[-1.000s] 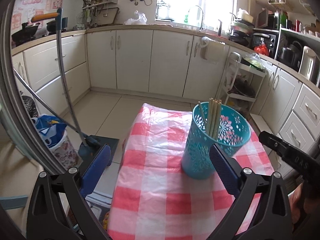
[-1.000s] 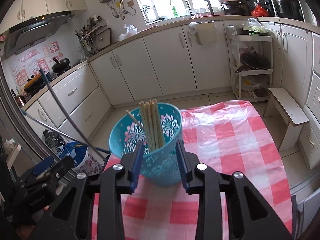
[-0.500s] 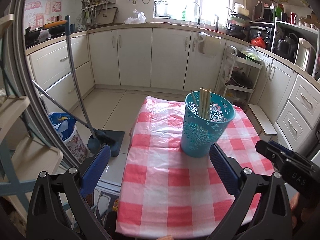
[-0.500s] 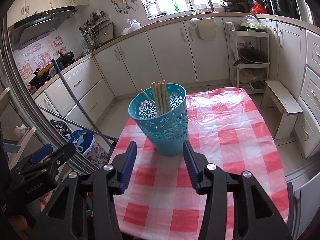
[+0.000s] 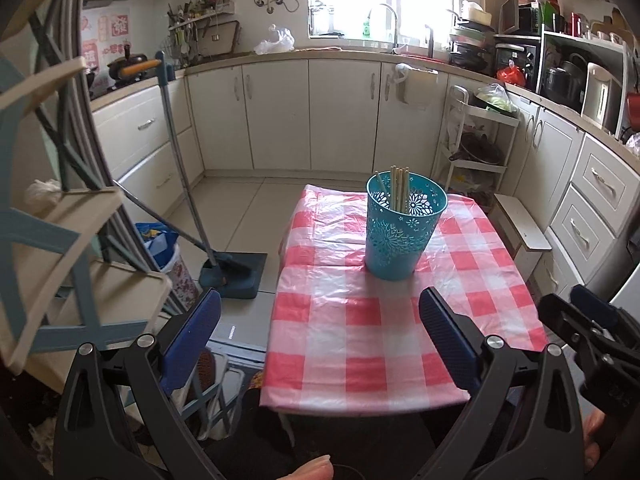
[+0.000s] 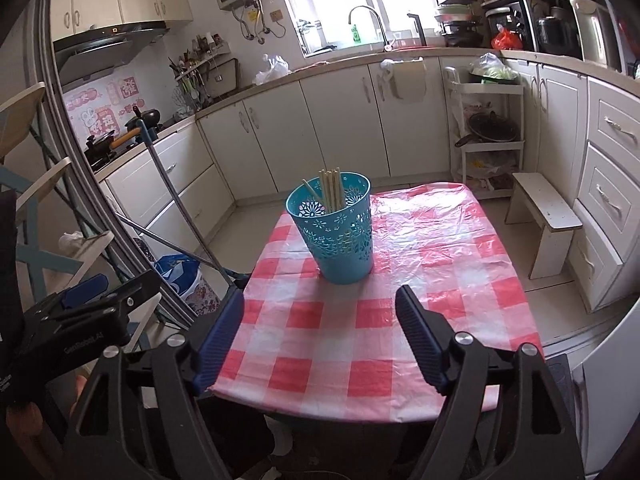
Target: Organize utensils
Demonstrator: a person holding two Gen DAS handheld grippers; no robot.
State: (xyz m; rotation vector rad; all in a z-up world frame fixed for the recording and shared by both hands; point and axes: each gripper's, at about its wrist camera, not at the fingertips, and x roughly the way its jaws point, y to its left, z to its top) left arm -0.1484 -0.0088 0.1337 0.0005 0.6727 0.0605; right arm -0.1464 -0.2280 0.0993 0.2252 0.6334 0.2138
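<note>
Chopsticks (image 5: 399, 189) stand upright inside teal basket (image 5: 402, 236).

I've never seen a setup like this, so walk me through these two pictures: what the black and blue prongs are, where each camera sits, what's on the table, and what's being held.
There is no robot here. A person holds a two-finger clamp tool in each hand, and a wide-angle camera on each tool looks forward along its fingers.

One picture comes from the left gripper, with its blue-padded fingers spread wide. The other comes from the right gripper, also open.

On the red-and-white checked plastic tablecloth stands a teal perforated plastic holder, upright, with pale wooden chopsticks standing inside it.

Neither tool holds anything; both hang short of the holder, near the table's front edge.
</note>
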